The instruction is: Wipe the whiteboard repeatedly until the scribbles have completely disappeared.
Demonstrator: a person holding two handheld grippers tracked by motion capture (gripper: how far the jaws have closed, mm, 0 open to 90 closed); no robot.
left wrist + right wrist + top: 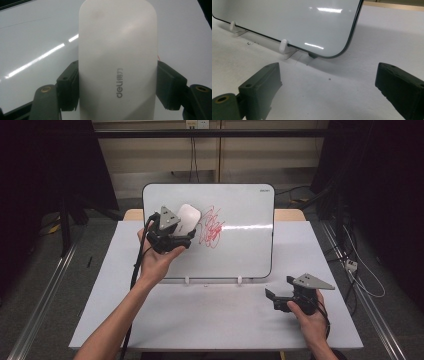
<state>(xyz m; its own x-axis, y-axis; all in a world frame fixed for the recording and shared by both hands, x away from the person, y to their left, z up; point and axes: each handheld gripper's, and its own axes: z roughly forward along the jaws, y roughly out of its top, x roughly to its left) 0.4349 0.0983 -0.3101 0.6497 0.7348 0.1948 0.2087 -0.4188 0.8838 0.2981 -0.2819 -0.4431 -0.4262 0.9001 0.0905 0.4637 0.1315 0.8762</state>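
A whiteboard (pixel 240 245) leans on small white stands on the table, with a red scribble (pixel 212 227) left of its middle. My left gripper (pixel 182 236) is shut on a white eraser (pixel 188 219), held against the board just left of the scribble. In the left gripper view the eraser (pixel 117 60) bears a grey "deli" mark, and both black pads (pixel 68 85) press on its sides. My right gripper (pixel 270 297) rests open on the table, right of the board's lower right corner. In the right gripper view its jaws stand wide apart before the board's edge (pixel 352 32), and the gripper (pixel 328 82) has nothing between them.
The white table (pixel 200 320) ends near the bottom of the high view. White stands (pixel 284 47) hold the board's lower edge. Black cables trail from both grippers. Dark curtains and floor rails flank the table.
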